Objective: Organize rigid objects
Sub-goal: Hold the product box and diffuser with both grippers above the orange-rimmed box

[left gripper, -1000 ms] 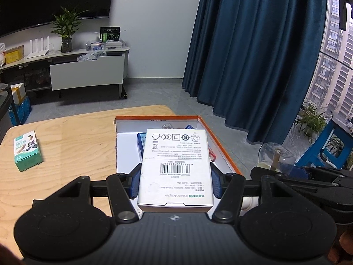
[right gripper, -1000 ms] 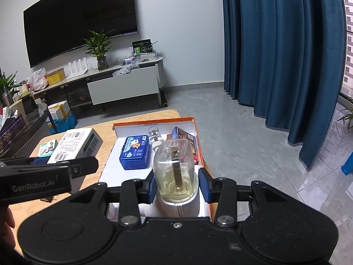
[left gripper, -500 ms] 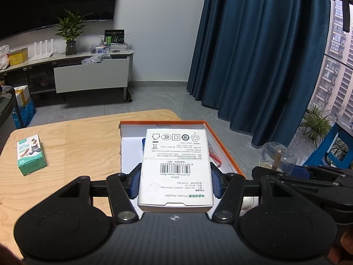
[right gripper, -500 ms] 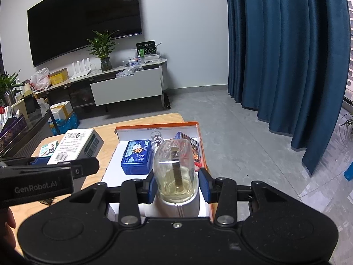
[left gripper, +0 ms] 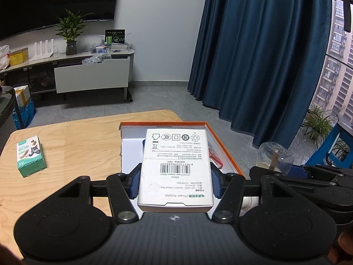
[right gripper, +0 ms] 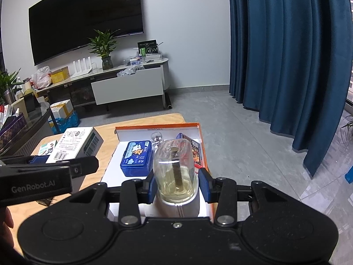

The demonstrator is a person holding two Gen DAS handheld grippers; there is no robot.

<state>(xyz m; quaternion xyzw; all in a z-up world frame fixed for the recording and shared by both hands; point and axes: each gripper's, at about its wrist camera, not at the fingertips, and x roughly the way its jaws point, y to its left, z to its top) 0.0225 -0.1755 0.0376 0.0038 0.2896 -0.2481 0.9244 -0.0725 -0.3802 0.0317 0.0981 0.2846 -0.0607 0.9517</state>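
My left gripper (left gripper: 175, 182) is shut on a white power adapter box (left gripper: 176, 165) and holds it above the orange-rimmed white tray (left gripper: 163, 124). My right gripper (right gripper: 175, 185) is shut on a clear glass bottle (right gripper: 174, 167) with a white base, held over the near end of the tray (right gripper: 157, 127). In the right wrist view the tray holds a blue tin (right gripper: 137, 161), a small glass jar (right gripper: 157, 138) and a dark printed box (right gripper: 195, 148). The white box (right gripper: 75, 143) and the left gripper body show at the left there.
A green plaster box (left gripper: 29, 155) lies on the wooden table (left gripper: 77, 145) at the left. The table's far edge and right edge drop to a grey floor. A TV cabinet stands far behind, blue curtains at the right.
Both grippers have risen and drawn back slightly with their loads; the tray and table sit a little lower in both views. Both grips are unchanged.
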